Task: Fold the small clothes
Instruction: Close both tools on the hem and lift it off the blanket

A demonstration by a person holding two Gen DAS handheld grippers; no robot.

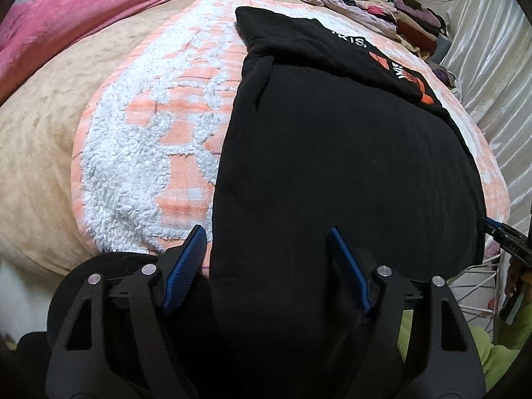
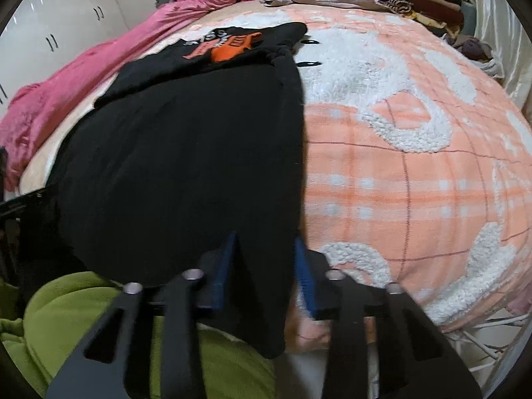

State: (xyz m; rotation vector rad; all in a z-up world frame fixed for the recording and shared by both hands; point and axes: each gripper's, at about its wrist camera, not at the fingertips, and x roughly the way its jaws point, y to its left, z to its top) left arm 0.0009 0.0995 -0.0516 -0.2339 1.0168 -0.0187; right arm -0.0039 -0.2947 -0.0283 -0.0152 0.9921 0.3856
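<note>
The black garment [image 1: 349, 153] lies flat on the bed's peach blanket [image 1: 146, 153], near hem overhanging, so the left hand-held gripper [image 1: 266, 266] straddles it apart while the right hand-held gripper [image 2: 266, 266] clamps its corner for folding.

A bed [image 2: 415, 173] is covered by a peach-and-white tufted blanket. White cupboard doors [image 2: 66, 23] with dark handles are seen at the left wall. A pale satin curtain [image 1: 492, 76] is hung along the right side.
</note>
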